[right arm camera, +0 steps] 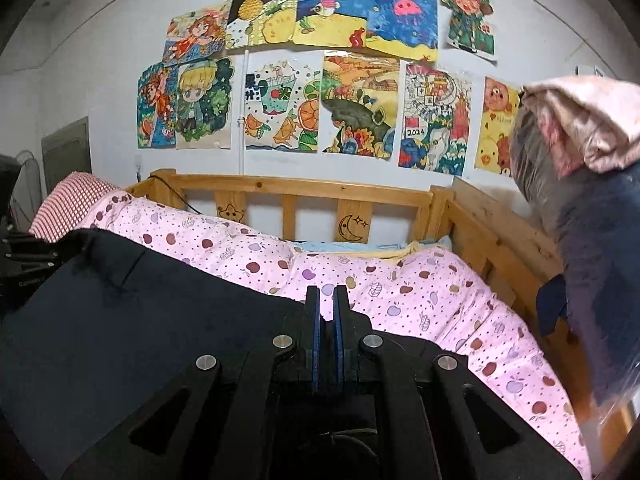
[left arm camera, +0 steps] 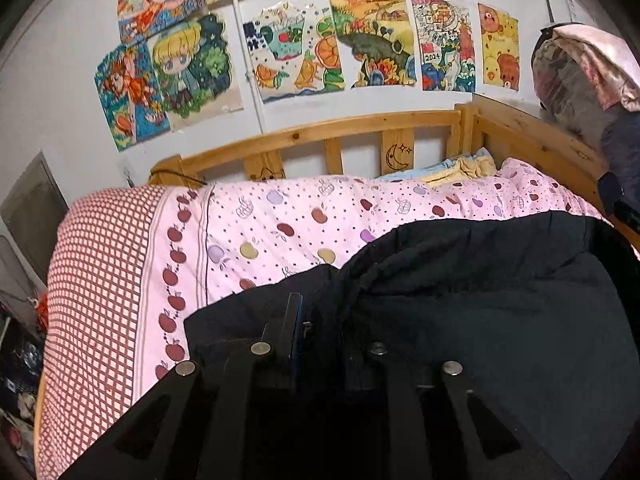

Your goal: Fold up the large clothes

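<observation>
A large black garment (left arm camera: 480,300) lies spread over the pink apple-print quilt (left arm camera: 280,216) on the bed. In the left wrist view my left gripper (left arm camera: 322,320) is closed on a bunched fold at the garment's near left part; creases radiate from the grip, and one finger is hard to pick out against the dark cloth. In the right wrist view the same garment (right arm camera: 140,320) stretches away to the left. My right gripper (right arm camera: 327,312) has its blue pads (right arm camera: 317,320) nearly together, pinching the garment's right edge over the quilt (right arm camera: 420,300).
A wooden bed rail (right arm camera: 304,192) runs along the far side and the right end (right arm camera: 500,240). A red checked pillow (left arm camera: 100,260) lies at the left end. Bagged bedding (right arm camera: 568,140) is stacked at the right. Colourful drawings (right arm camera: 360,100) cover the wall.
</observation>
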Demonstrator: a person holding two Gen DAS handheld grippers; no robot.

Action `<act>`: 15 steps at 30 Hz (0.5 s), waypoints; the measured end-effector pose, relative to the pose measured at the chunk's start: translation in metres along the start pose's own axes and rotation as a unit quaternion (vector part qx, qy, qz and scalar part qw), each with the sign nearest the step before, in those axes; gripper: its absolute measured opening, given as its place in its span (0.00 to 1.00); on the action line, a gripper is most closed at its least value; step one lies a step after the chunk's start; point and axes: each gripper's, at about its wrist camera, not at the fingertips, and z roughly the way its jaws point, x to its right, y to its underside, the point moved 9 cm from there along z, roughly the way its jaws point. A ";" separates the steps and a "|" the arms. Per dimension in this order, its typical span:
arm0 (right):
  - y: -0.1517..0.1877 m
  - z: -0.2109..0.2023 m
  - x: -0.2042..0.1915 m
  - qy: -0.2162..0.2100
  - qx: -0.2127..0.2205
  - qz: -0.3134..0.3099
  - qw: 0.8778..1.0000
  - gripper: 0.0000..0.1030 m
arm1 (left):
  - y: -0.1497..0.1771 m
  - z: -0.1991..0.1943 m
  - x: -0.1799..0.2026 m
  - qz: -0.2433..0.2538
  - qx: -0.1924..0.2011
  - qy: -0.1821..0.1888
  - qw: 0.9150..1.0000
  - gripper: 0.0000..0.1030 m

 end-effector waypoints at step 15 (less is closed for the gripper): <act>-0.017 -0.073 0.010 -0.007 0.043 -0.022 0.999 0.64 | -0.004 -0.062 -0.033 -0.073 0.054 0.023 0.996 0.88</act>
